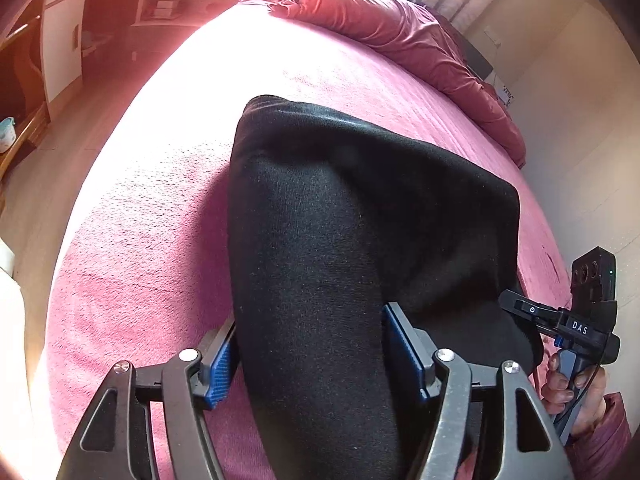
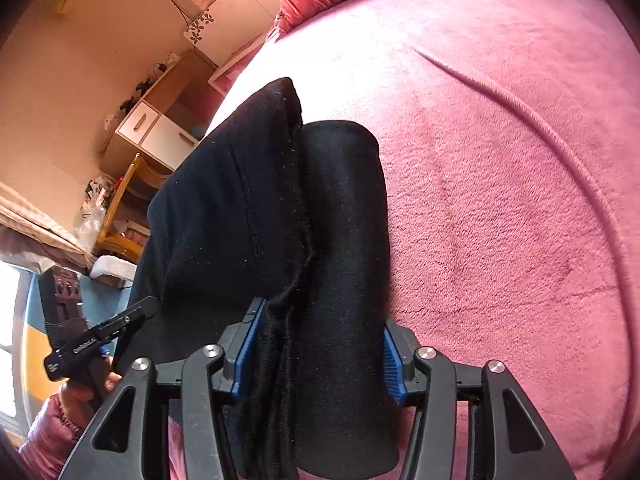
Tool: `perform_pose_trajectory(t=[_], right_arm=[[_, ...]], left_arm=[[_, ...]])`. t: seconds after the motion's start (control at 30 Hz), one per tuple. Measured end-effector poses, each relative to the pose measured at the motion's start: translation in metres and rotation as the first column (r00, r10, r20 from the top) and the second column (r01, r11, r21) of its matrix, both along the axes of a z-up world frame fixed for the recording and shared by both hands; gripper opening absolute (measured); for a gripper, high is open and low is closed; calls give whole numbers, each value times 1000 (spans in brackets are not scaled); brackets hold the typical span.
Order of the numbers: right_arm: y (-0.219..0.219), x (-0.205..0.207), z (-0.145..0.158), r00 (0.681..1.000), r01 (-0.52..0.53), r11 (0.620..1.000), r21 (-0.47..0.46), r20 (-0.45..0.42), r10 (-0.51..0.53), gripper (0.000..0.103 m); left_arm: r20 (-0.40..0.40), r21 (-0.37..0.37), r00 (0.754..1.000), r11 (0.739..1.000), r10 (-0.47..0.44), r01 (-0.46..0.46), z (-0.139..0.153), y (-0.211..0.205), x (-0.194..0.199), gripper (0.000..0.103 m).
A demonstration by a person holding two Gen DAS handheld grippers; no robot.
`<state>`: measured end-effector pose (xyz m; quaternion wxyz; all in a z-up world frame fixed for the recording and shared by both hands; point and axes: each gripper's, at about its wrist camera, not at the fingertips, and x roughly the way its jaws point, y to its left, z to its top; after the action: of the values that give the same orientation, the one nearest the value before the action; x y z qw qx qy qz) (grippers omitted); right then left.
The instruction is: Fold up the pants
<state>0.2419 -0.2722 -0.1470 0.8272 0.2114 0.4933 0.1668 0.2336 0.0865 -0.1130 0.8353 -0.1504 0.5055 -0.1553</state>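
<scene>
The black pants (image 1: 340, 200) lie folded in a thick bundle on the pink bed cover (image 1: 160, 220). My left gripper (image 1: 310, 320) straddles the near end of the bundle. The cloth fills the space between its blue pads (image 1: 220, 368), which stand wide and do not pinch it. In the right wrist view the pants (image 2: 260, 200) show a seam and a rolled fold, and my right gripper (image 2: 324, 314) straddles them the same way with its pads apart. Each gripper also appears in the other's view, held in a hand: the right gripper (image 1: 560, 320) and the left gripper (image 2: 132, 316).
A bunched red duvet (image 1: 400, 32) lies along the far side of the bed. A white cabinet (image 1: 64, 40) stands beyond the bed's left edge. In the right wrist view a bedside cabinet (image 2: 156, 132) and a wooden chair (image 2: 120, 200) stand beside the bed. A long crease (image 2: 560, 140) crosses the cover.
</scene>
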Motion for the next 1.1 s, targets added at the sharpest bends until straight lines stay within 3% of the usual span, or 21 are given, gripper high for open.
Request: perform_pose_trajectory(t=[0.23,0.47,0.67,1.1], right_arm=[[6,-21,33,996,52,988,-148,80,-40,60],[12,-60,53,983,117,959,-258,166,-75,62],[29,-91,63,974,133,949,-286,212,-73,63],[72,-159,84,949,215,900,-380,299,-100,68]], left_arm=[[94,113,990,987,102,-113,31,-2,-25,68],[190,172,969,966,157,-191,50,-7,-73,68],[285,239,946,944,155,-227,68,-16,-106,68],[380,247,911,931,164,-270,93,-28,-175,68]])
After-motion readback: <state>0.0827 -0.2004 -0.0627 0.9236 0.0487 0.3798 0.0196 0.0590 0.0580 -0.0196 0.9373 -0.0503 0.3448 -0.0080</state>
